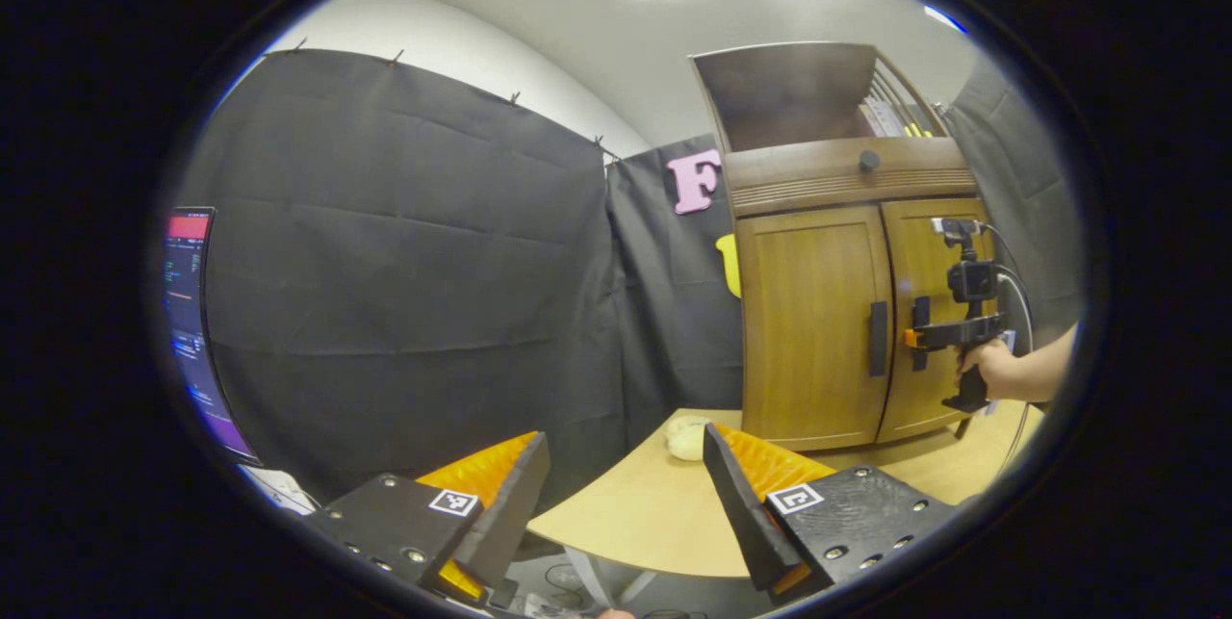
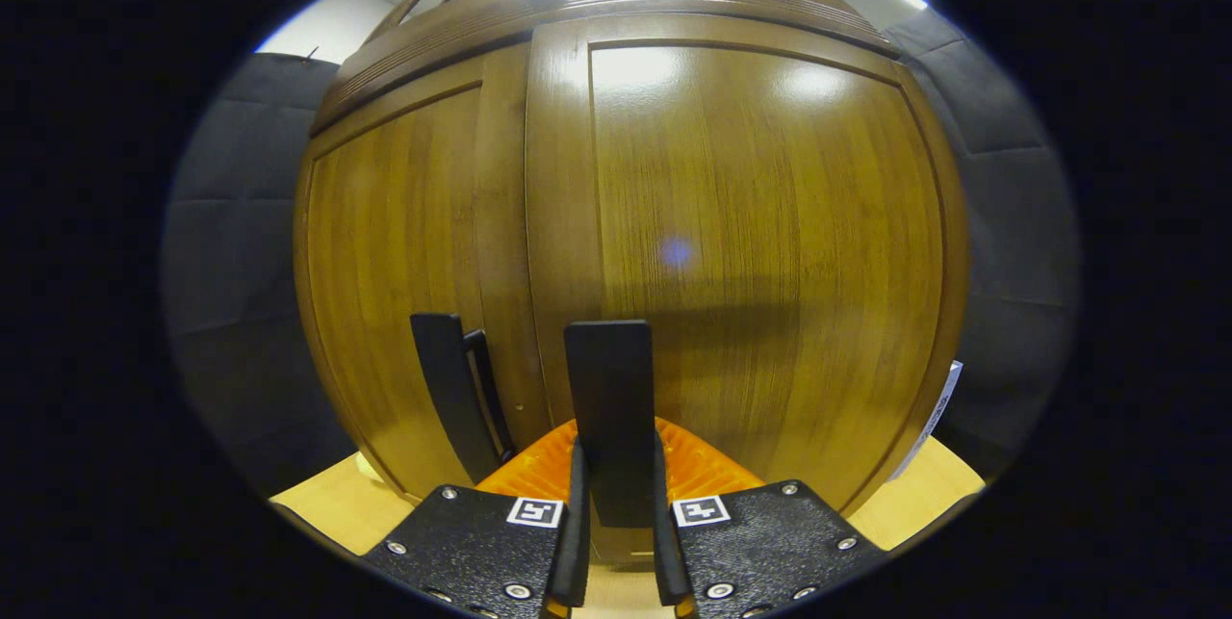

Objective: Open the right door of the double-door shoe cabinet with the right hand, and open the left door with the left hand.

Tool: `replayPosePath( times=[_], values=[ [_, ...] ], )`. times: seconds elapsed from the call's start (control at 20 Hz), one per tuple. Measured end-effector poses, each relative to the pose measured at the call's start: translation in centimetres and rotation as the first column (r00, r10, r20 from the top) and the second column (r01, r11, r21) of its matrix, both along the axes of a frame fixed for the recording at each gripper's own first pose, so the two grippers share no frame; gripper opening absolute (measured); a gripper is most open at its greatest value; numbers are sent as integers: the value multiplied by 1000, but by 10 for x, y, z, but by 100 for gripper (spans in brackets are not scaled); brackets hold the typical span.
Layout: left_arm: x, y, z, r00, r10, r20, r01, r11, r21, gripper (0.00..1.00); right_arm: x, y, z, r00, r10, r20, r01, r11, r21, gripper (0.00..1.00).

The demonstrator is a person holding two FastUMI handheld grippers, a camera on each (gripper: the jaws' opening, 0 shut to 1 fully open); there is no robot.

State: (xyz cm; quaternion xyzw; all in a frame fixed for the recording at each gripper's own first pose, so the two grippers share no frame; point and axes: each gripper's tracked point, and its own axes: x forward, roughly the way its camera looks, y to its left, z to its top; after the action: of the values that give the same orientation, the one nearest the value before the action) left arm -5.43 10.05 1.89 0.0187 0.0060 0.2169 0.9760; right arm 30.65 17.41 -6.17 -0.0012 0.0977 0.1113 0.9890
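I have the right hand-held gripper [image 2: 616,503] pinching the right door handle [image 2: 608,407] of the shoe cabinet [image 1: 818,311] on the surface [image 1: 654,503]; both doors look closed. Step: right door first; next needs a pull outward along the hinge arc. Left hand-held gripper [image 1: 626,494] spread, well short of the left door handle [image 1: 878,338].

Open air between left gripper [image 1: 616,503] and cabinet [image 1: 847,301]; only a small pale lump [image 1: 686,437] on table [image 1: 635,513] in that lane. Left door handle [image 1: 878,339] unblocked. Right handle [image 2: 608,407] pinched between right gripper [image 2: 616,542] fingers, hard against door. Black cloth wall [image 1: 404,263] closing left side.
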Motion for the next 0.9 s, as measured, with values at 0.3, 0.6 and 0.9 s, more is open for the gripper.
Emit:
replayPosePath(
  times=[0.3,0.6,0.9],
  values=[
    [0,-4,0,999,-51,7,51,999,-9,92,-24,-6,5,1000,13,5,-13,1000,-8,27],
    [-2,-13,3,992,-123,21,123,992,-7,92,-59,-23,8,1000,29,9,-29,1000,-12,27],
    [-2,-18,5,982,-188,35,188,982,-2,92,-82,-35,14,999,30,14,-30,1000,-4,27]
  ],
)
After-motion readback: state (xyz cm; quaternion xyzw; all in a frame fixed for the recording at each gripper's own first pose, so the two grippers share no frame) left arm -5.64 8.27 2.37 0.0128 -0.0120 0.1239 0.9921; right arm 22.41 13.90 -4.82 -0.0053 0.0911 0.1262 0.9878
